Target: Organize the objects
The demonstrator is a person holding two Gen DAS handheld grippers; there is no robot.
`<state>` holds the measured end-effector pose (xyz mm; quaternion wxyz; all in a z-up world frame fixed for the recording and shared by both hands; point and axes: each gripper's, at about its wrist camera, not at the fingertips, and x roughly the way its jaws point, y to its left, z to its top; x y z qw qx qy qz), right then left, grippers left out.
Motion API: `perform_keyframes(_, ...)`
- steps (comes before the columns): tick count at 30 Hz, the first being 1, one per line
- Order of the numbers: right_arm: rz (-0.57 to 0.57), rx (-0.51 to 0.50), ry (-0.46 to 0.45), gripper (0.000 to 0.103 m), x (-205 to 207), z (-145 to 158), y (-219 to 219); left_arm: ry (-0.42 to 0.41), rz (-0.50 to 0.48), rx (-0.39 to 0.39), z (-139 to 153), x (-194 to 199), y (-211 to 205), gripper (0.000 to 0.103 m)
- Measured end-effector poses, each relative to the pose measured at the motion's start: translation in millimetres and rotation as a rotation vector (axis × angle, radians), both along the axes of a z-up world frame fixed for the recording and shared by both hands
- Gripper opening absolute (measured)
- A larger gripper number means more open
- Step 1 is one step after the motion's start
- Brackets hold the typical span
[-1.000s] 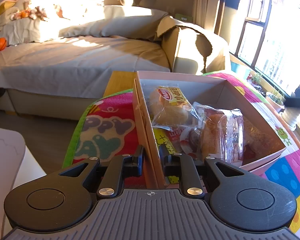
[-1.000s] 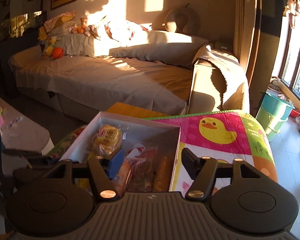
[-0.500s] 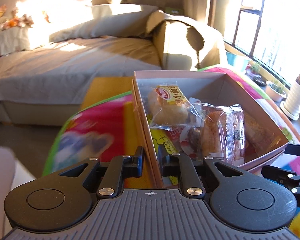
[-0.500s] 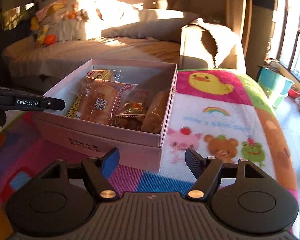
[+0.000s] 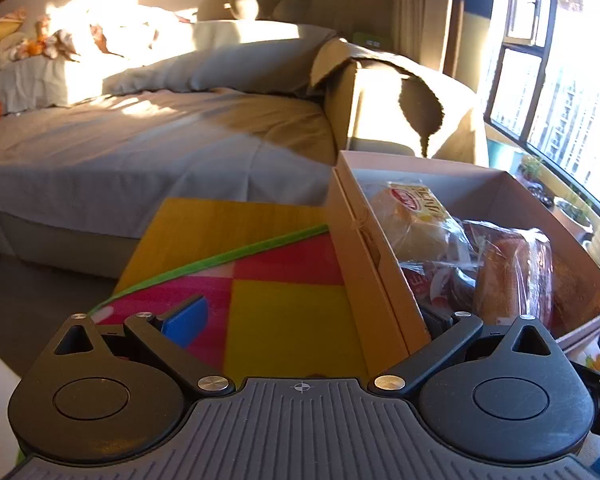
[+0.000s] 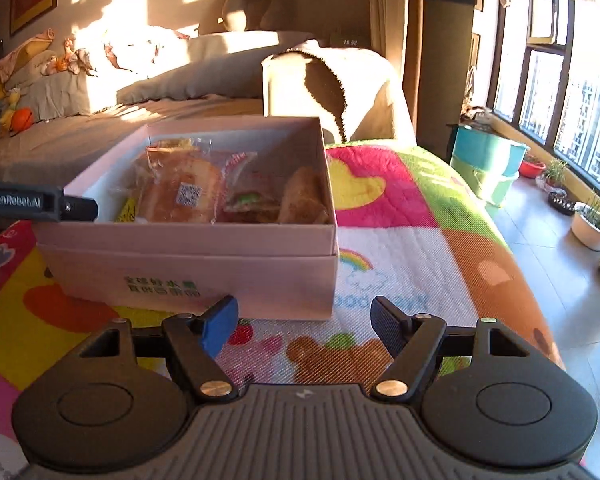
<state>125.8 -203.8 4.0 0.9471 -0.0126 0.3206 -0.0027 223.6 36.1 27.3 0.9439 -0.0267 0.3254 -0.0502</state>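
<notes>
Two grippers near one pink box of wrapped snacks on a bright patchwork blanket. Left gripper: jaws opening wide, straddling the box's side wall without pressing it (one finger outside over the blanket, the other inside by the snacks). Right gripper: fingers spread, gripping nothing, just before the box's front wall. Behind, a grey sofa in sunlight.

Left claw opening; right claw (empty) agape.
</notes>
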Motion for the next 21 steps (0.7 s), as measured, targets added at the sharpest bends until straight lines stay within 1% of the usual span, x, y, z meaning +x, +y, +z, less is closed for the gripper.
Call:
perform_keyframes(1, -0.005, -0.001, -0.012, 0.075, -2, 1, -1, -0.009, 0.003, -0.002, 3, -5, 2, 0.103)
perform_keyframes(4, -0.032, 0.007, -0.031, 0.089, -16, 6, -4, -0.071, 0.016, -0.032, 22, -27, 10, 0.103)
perform_keyframes(7, -0.057, 0.037, -0.019, 0.098, -44, 8, -7, -0.167, 0.051, -0.054, 47, -70, 18, 0.103)
perform_keyframes(8, -0.056, 0.048, -0.015, 0.101, -57, 9, -6, -0.185, 0.048, -0.06, 53, -89, 18, 0.103)
perform_keyframes(10, -0.038, 0.056, -0.002, 0.103, -83, 9, -1, -0.168, 0.011, -0.048, 54, -122, 11, 0.103)
perform_keyframes(11, -0.029, 0.048, 0.005, 0.103, -94, 8, 2, -0.147, -0.008, -0.031, 49, -137, 5, 0.103)
perform_keyframes(14, -0.02, 0.014, 0.03, 0.103, -116, 2, 14, -0.065, -0.044, 0.023, 21, -171, -20, 0.103)
perform_keyframes(15, -0.013, 0.01, 0.034, 0.103, -120, 0, 19, -0.048, -0.051, 0.035, 11, -178, -26, 0.103)
perform_keyframes(18, -0.014, -0.011, 0.048, 0.103, -127, -7, 30, 0.0, -0.017, 0.077, -12, -188, -35, 0.103)
perform_keyframes(21, -0.019, -0.042, 0.03, 0.103, -131, -9, 37, 0.015, 0.027, 0.091, -24, -195, -34, 0.103)
